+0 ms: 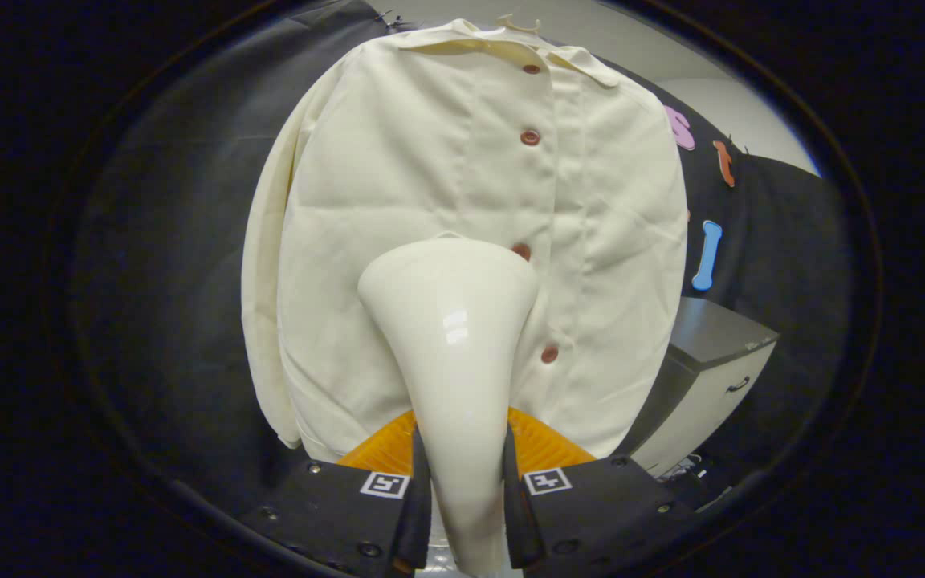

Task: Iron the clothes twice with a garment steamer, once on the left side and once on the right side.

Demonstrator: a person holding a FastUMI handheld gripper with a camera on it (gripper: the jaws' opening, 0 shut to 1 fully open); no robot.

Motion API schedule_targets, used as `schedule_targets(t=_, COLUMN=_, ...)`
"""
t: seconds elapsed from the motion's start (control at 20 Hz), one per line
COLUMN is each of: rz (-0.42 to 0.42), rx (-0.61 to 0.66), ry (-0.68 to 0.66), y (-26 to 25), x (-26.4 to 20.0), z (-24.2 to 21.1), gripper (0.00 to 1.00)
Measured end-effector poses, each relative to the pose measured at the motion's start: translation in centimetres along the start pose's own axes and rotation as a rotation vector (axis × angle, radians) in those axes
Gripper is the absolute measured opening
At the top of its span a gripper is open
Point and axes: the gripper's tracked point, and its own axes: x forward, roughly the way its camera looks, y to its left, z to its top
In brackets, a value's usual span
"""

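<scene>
A cream button-up shirt hangs on a hanger in front of the black booth wall, its front facing me, with several dark red buttons running down the placket. My gripper is shut on the neck of a glossy cream garment steamer; both fingers press its sides. The steamer's wide head sits against or very close to the shirt's lower middle, just left of the button line, and hides that part of the cloth.
A small cabinet with a dark top and a light drawer front stands at the lower right of the shirt. Black cloth wall surrounds the shirt on both sides. A pale room wall shows above.
</scene>
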Motion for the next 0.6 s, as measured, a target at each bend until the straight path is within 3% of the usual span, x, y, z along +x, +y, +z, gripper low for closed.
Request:
schedule_targets(t=0.25, rz=-0.005, rx=-0.013, ry=0.063, y=1.1, x=0.7, z=-4.8, gripper=0.38)
schedule_targets(t=0.6, rz=0.004, rx=0.019, ry=0.092, y=1.6, x=1.5, z=-7.5, gripper=0.38)
